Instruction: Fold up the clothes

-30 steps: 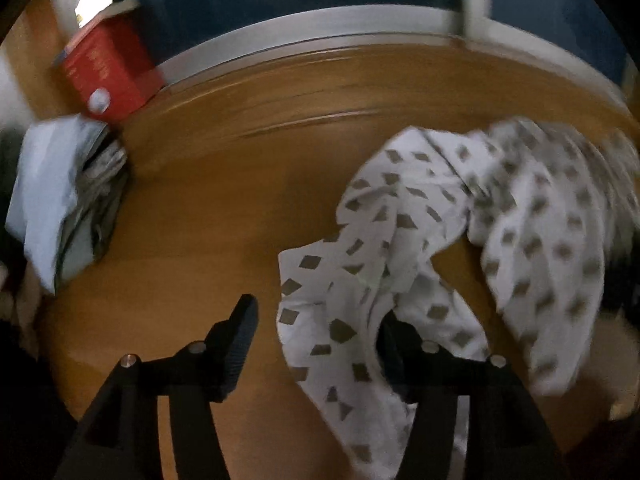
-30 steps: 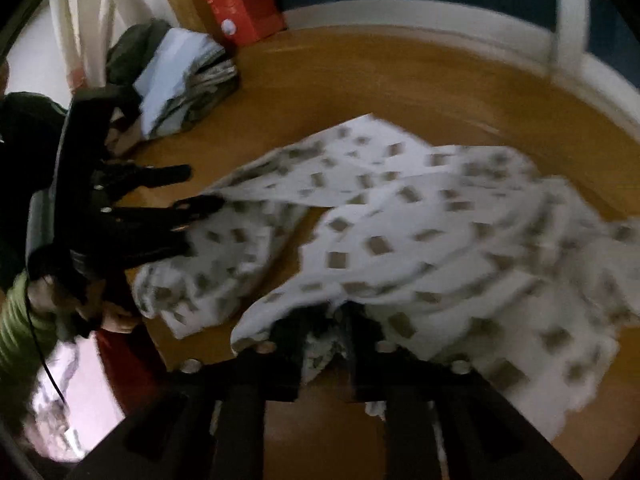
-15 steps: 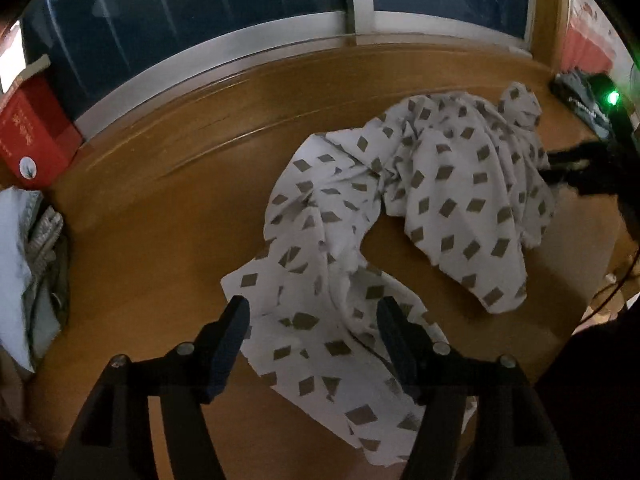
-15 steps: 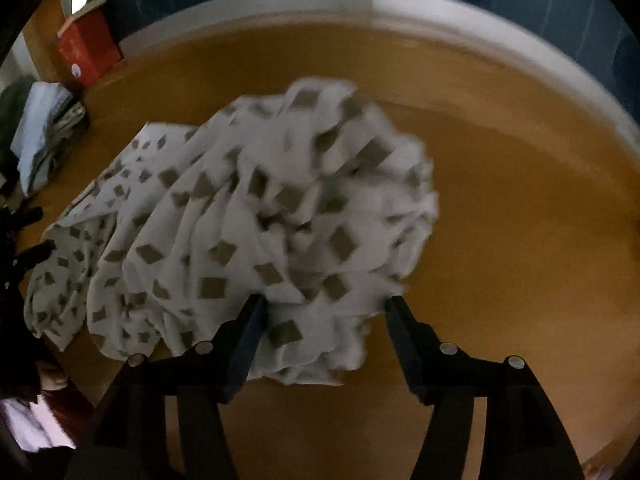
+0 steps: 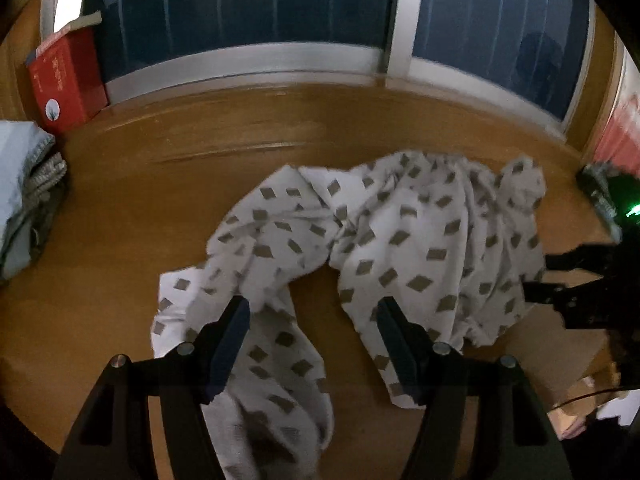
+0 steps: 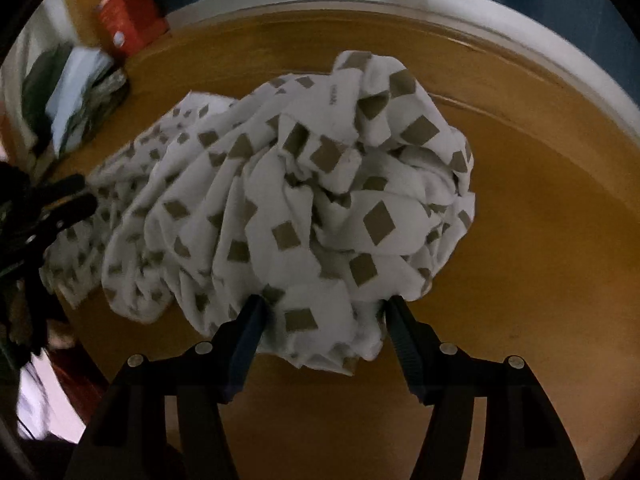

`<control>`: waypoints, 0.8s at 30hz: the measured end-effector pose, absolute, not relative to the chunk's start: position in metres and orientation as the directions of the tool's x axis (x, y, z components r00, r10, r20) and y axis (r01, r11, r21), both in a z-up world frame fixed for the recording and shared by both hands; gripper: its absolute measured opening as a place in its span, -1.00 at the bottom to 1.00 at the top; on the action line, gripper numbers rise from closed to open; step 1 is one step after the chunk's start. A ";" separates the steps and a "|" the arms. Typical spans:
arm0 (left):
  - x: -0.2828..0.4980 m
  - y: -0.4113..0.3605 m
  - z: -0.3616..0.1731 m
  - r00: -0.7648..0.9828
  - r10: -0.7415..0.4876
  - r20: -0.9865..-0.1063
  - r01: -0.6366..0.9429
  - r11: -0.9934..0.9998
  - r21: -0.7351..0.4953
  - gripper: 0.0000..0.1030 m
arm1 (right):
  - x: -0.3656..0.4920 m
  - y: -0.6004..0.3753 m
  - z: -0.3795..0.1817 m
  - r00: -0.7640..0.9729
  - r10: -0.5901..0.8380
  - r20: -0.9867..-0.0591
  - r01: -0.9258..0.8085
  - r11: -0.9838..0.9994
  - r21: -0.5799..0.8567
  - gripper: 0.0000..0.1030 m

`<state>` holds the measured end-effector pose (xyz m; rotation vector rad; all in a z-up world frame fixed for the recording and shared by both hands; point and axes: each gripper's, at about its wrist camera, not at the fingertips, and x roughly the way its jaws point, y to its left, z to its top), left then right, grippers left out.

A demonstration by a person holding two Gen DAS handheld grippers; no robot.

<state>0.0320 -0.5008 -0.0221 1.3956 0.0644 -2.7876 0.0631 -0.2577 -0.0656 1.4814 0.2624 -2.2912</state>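
A white garment [image 5: 400, 236] with grey-brown diamond marks lies crumpled on the wooden table [image 5: 160, 184]. In the left wrist view it spreads from the near left to the far right, and my left gripper [image 5: 314, 316] hovers open over its near part. The right gripper [image 5: 540, 280] shows at the cloth's right edge. In the right wrist view the garment [image 6: 304, 200] is a bunched heap, with my right gripper [image 6: 324, 316] open and the heap's near edge between its fingers. The left gripper [image 6: 76, 196] is at the far left of that view.
A red box [image 5: 66, 80] stands at the back left by the dark window [image 5: 280, 4]. A stack of folded clothes [image 5: 24, 196] lies at the table's left edge, also visible as folded clothes [image 6: 80, 100] in the right wrist view. A device with a green light [image 5: 632, 212] sits at the right.
Both grippers have let go of the garment and stand open. The cloth, held up and stretched a second ago, now lies crumpled on the table; both cameras have pulled back slightly.
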 end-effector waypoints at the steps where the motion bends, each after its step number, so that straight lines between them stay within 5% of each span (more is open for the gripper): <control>1: 0.030 -0.495 -0.025 -0.582 -0.006 -0.813 0.037 -0.999 -0.019 0.23 | 0.065 -0.256 -0.064 -0.362 -0.216 -0.907 0.428 -0.903 0.044 0.22; 13: 0.004 -0.444 -0.023 -0.548 -0.055 -0.835 -0.134 -0.979 0.153 0.23 | 0.106 -0.276 -0.018 -0.441 -0.036 -0.897 0.411 -0.896 -0.166 0.22; 21: -0.009 -0.440 -0.042 -0.532 0.055 -0.845 -0.316 -0.938 0.138 0.23 | 0.053 -0.263 -0.071 -0.434 -0.007 -0.901 0.197 -0.977 -0.088 0.22; 22: -0.011 -0.439 -0.044 -0.533 0.066 -0.843 -0.336 -0.931 0.140 0.23 | 0.046 -0.263 -0.078 -0.412 -0.036 -0.910 0.165 -0.986 -0.036 0.06; 23: -0.012 -0.438 -0.046 -0.534 0.076 -0.842 -0.356 -0.924 0.142 -0.08 | 0.044 -0.264 -0.079 -0.399 -0.067 -0.914 0.158 -0.987 0.004 -0.48; 24: -0.014 -0.437 -0.048 -0.531 0.084 -0.843 -0.373 -0.917 0.144 -0.66 | 0.045 -0.269 -0.074 -0.398 -0.080 -0.914 0.159 -0.987 0.017 -0.54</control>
